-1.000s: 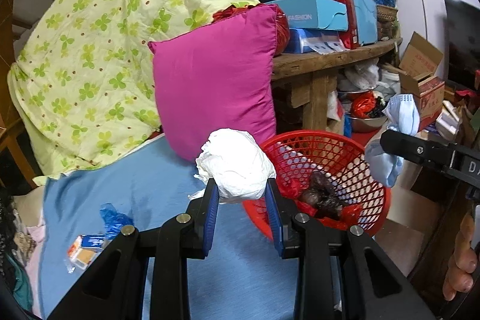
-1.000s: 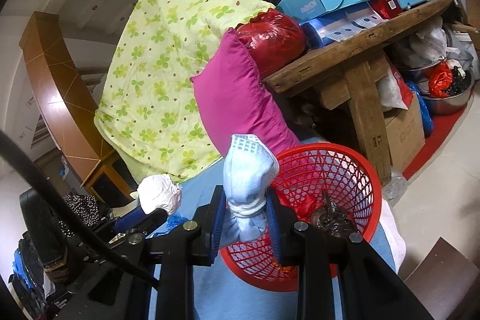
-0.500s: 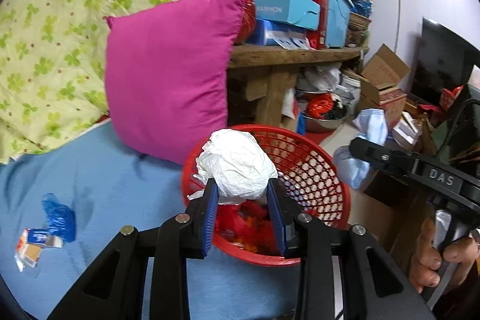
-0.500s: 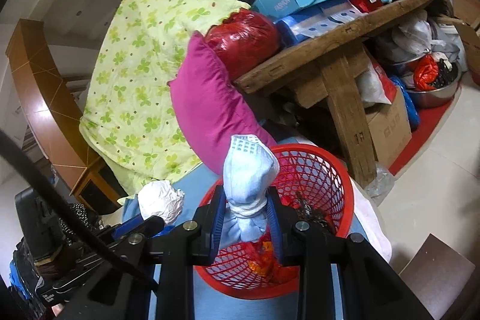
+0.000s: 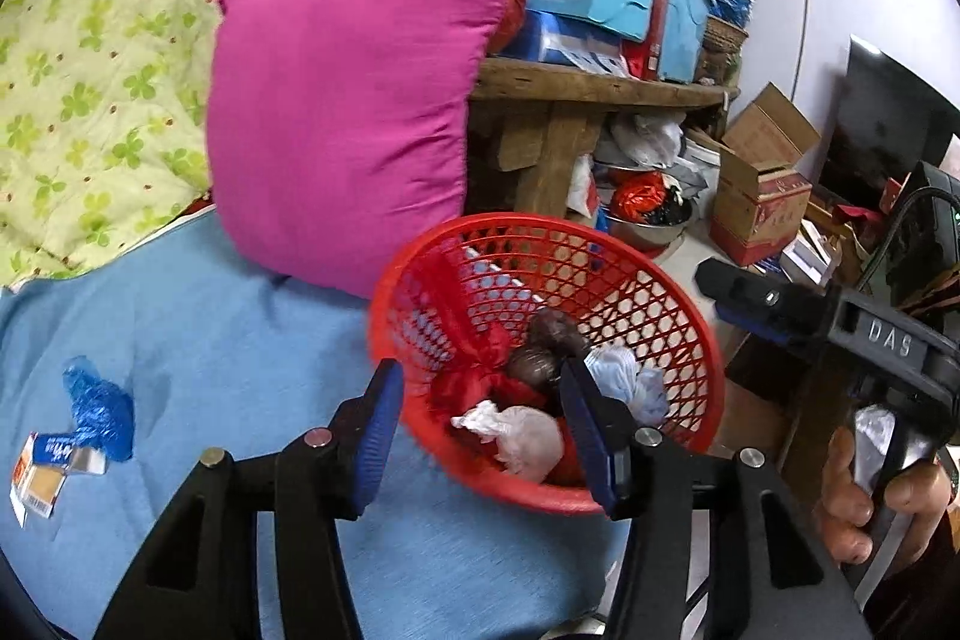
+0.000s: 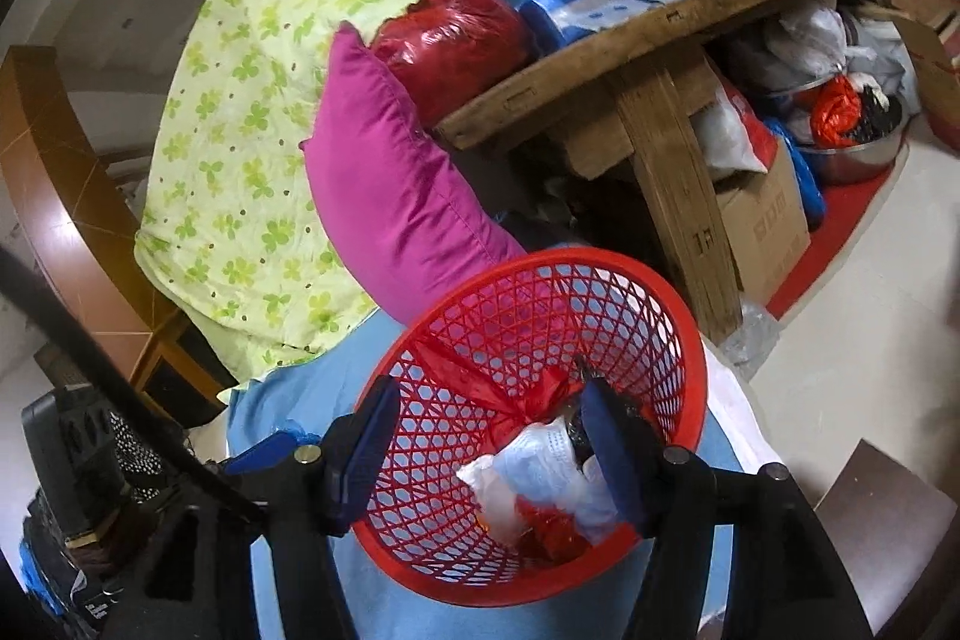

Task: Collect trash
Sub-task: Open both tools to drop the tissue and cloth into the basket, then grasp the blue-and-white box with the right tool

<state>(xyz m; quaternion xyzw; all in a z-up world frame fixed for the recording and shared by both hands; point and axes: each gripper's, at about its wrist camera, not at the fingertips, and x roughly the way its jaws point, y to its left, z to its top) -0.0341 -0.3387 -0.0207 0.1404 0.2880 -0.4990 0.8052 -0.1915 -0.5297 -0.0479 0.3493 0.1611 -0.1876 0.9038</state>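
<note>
A red mesh basket (image 5: 600,233) (image 6: 600,259) stands on the blue sheet. In it lie a crumpled white tissue (image 5: 525,439), a pale blue face mask (image 5: 630,382) (image 6: 540,466), dark brown lumps (image 5: 546,346) and a red bag (image 5: 474,379). My left gripper (image 5: 480,418) hovers over the basket's near rim, its jaws opening with nothing between them. My right gripper (image 6: 489,451) hangs over the same basket, jaws opening and free of the mask below. The left wrist view shows it from the side (image 5: 729,289), held by a hand (image 5: 852,496).
A blue wrapper (image 5: 99,400) and an orange-white packet (image 5: 42,472) lie on the sheet at the left. A magenta pillow (image 5: 342,112) and a green-patterned quilt (image 5: 90,40) stand behind the basket. A wooden bench (image 6: 648,40) loaded with boxes, cardboard boxes (image 5: 756,202) and a metal bowl (image 6: 852,154) crowd the right.
Both grippers let go: the white tissue left the left jaws and the mask left the right jaws, and both now lie in the basket. Both grippers sank closer to it.
</note>
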